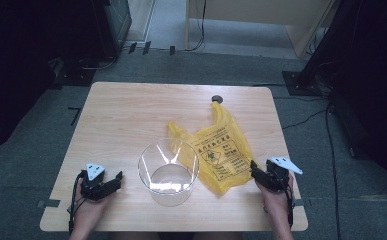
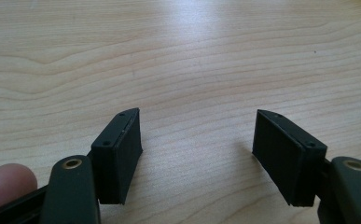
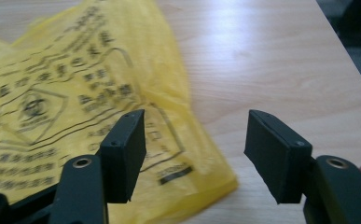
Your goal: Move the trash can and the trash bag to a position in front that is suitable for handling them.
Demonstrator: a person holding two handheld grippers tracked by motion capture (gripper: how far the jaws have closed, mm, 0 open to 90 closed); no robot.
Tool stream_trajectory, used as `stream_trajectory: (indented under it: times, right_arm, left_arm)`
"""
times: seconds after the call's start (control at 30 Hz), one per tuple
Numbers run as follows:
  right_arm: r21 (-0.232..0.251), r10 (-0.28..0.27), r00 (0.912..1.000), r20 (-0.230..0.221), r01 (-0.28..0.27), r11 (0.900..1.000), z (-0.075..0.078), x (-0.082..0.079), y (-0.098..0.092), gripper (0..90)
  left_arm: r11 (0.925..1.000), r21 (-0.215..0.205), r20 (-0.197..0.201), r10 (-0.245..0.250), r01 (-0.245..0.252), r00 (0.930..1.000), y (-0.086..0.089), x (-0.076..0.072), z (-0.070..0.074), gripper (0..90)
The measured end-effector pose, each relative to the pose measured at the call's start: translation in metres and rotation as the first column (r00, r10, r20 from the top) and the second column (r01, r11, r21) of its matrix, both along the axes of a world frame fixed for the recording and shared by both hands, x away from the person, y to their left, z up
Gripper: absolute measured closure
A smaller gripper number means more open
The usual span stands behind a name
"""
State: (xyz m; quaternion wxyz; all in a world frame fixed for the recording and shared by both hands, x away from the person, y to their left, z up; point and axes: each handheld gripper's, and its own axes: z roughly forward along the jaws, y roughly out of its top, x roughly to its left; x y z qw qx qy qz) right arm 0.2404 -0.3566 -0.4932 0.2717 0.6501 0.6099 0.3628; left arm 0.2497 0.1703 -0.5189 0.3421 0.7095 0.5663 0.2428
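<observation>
Both tools wide, empty: left tool (image 1: 112, 181), right tool (image 1: 257, 172). Yellow bag (image 1: 220, 150) flat at 3 o'clock of clear bin (image 1: 168, 172); lining not begun.

Lab, camera stands (image 1: 315, 60), floor cables (image 1: 326, 130)

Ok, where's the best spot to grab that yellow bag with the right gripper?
Probably the near corner of the yellow bag, approached from its right. It lies flat and crumpled on the table, and that edge sits just before the open right gripper.
</observation>
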Motion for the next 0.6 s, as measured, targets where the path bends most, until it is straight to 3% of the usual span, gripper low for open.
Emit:
stream_trajectory:
  times: [0.03,0.13,0.17,0.2,0.23,0.27,0.3,0.33,0.43,0.53,0.6]
  right_arm:
    - [0.0,0.0,1.0,0.0,0.0,1.0,0.0,0.0,0.0,37.6]
    - [0.013,0.014,0.9976,-0.068,-0.013,1.0,-0.012,0.008,-0.003,34.1]
    - [0.013,0.014,0.9976,-0.068,-0.013,1.0,-0.012,0.008,-0.003,34.1]
    - [-0.004,0.038,0.9932,-0.11,-0.038,0.999,-0.019,0.012,0.002,36.5]
    - [-0.004,0.038,0.9932,-0.11,-0.038,0.999,-0.019,0.012,0.002,36.5]
    - [-0.048,0.051,0.9913,-0.122,-0.057,0.997,-0.024,0.012,0.008,43.8]
    - [-0.048,0.051,0.9913,-0.122,-0.057,0.997,-0.024,0.012,0.008,43.8]
    - [-0.085,0.06,0.992,-0.111,-0.07,0.994,-0.025,0.011,0.013,57.4]
    - [-0.115,0.079,0.9922,-0.096,-0.09,0.989,-0.025,0.009,0.017,78.1]
    - [-0.122,0.098,0.9899,-0.102,-0.111,0.986,-0.025,0.008,0.018,87.9]
    - [-0.133,0.103,0.9883,-0.113,-0.118,0.984,-0.024,0.005,0.012,89.1]
  left_arm:
    - [1.0,0.0,0.0,0.0,0.0,1.0,0.0,0.0,0.0,32.1]
    - [0.9999,0.014,0.0,0.001,-0.001,1.0,-0.001,0.0,0.0,32.1]
    - [0.9999,0.014,0.0,0.001,-0.001,1.0,-0.001,0.0,0.0,32.1]
    - [0.9999,0.015,-0.001,0.001,-0.001,1.0,-0.001,0.0,0.0,32.1]
    - [0.9999,0.012,0.0,0.001,-0.001,1.0,-0.001,0.0,0.0,32.1]
    - [0.9999,0.011,0.0,0.0,0.0,1.0,-0.001,0.0,0.0,32.1]
    - [0.9999,0.011,0.0,0.0,0.0,1.0,-0.001,0.0,0.0,32.1]
    - [0.9999,0.012,0.0,0.0,0.0,1.0,-0.001,0.0,0.0,32.0]
    - [0.9999,0.014,-0.001,-0.001,0.001,1.0,-0.001,0.0,0.0,32.0]
    - [0.9999,0.011,-0.001,-0.002,0.002,1.0,-0.001,0.0,0.0,31.8]
    - [1.0,0.001,0.0,-0.006,0.006,1.0,0.0,0.0,0.0,31.6]
